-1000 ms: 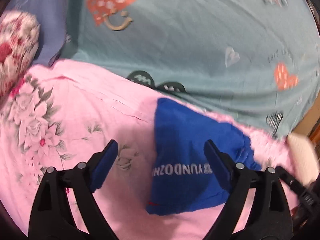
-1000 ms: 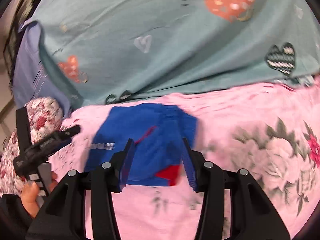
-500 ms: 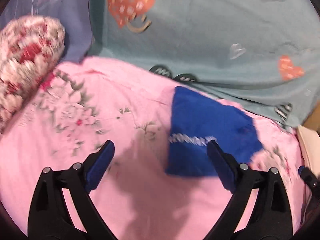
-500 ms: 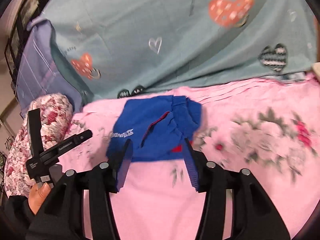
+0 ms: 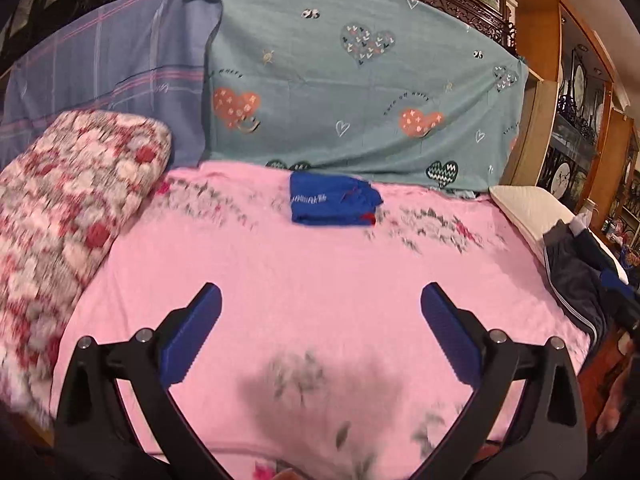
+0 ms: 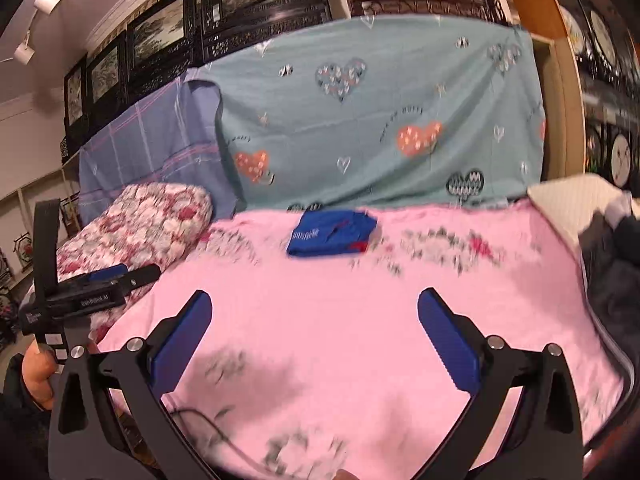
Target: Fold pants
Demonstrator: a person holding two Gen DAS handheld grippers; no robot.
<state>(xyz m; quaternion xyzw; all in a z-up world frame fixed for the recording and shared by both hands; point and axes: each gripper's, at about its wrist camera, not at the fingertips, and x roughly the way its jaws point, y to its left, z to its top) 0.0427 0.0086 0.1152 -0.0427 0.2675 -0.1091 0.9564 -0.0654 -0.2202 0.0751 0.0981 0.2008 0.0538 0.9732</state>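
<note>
The blue pants (image 5: 334,204) lie folded into a small flat packet at the far side of the pink flowered bed sheet (image 5: 320,288), white lettering on top. They also show in the right wrist view (image 6: 331,233). My left gripper (image 5: 320,312) is open and empty, well back from the pants near the bed's near edge. My right gripper (image 6: 314,316) is open and empty, also far back. The left gripper's body (image 6: 88,288) shows at the left of the right wrist view, held in a hand.
A teal heart-print cloth (image 5: 360,100) and a purple plaid cloth (image 5: 108,80) hang behind the bed. A red-and-white flowered quilt roll (image 5: 68,208) lies at the left. A white pillow (image 5: 528,208) and dark clothes (image 5: 580,272) lie at the right edge. Wooden cabinets stand at the right.
Both grippers have pulled back and away from the folded pants, which stay at the far side of the bed. The right gripper has opened wider.
</note>
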